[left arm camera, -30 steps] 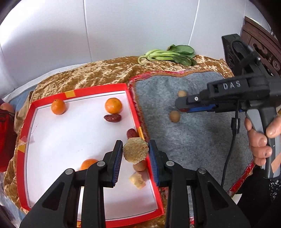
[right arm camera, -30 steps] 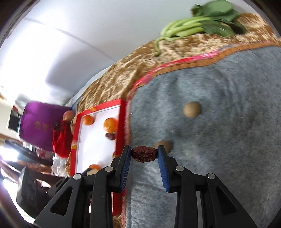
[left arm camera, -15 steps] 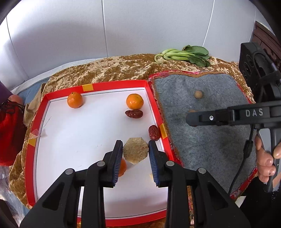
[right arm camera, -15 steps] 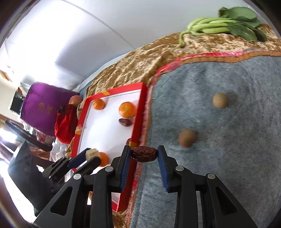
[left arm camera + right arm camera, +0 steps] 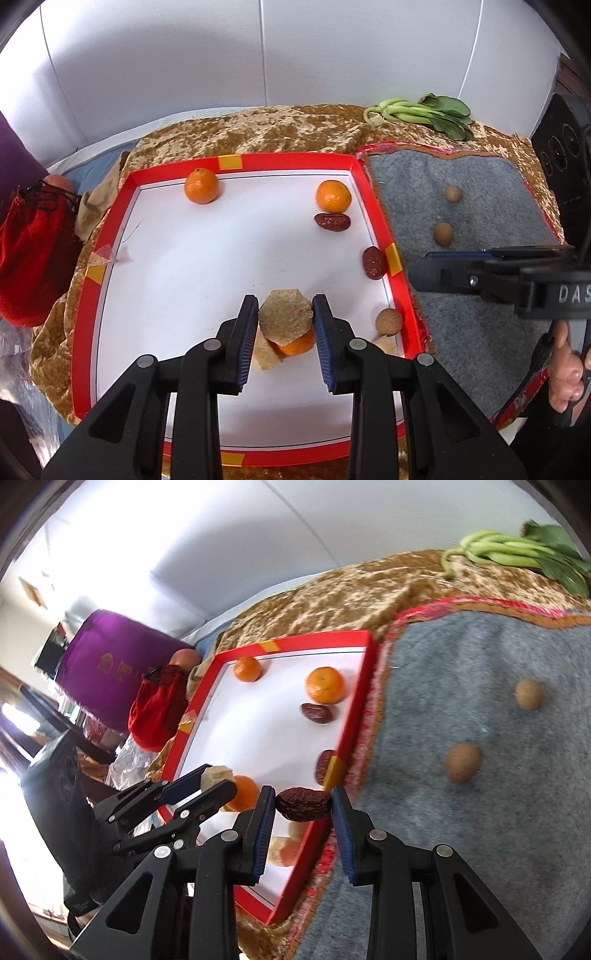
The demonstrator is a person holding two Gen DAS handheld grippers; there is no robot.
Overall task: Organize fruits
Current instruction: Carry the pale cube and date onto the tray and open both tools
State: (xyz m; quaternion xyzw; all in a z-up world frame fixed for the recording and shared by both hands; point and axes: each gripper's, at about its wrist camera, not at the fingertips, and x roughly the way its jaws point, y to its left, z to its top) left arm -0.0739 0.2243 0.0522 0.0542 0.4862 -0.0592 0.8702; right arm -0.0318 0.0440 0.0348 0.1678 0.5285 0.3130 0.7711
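Note:
My left gripper (image 5: pixel 284 314) is shut on a tan flat slice (image 5: pixel 285 318) above the white floor of the red-rimmed tray (image 5: pixel 288 161). Beneath the slice lie an orange (image 5: pixel 297 346) and another tan piece (image 5: pixel 263 355). My right gripper (image 5: pixel 303 805) is shut on a dark red date (image 5: pixel 304 805) over the tray's right rim (image 5: pixel 354 705). In the tray lie two more oranges (image 5: pixel 201 185) (image 5: pixel 333 196), two dates (image 5: pixel 332 221) (image 5: pixel 373 262) and a longan (image 5: pixel 388 321). Two longans (image 5: pixel 463 762) (image 5: pixel 529 694) sit on the grey mat (image 5: pixel 480 830).
A bunch of leafy greens (image 5: pixel 424 112) lies at the back on the gold cloth (image 5: pixel 266 125). A red pouch (image 5: pixel 33 236) and a purple cloth (image 5: pixel 107 661) stand left of the tray. A person's hand (image 5: pixel 569 373) grips the right tool at the mat's right edge.
My left gripper has carried the slice leftward, from the tray's right rim to over its floor. My right gripper has rolled and brought the date left across the mat to the rim.

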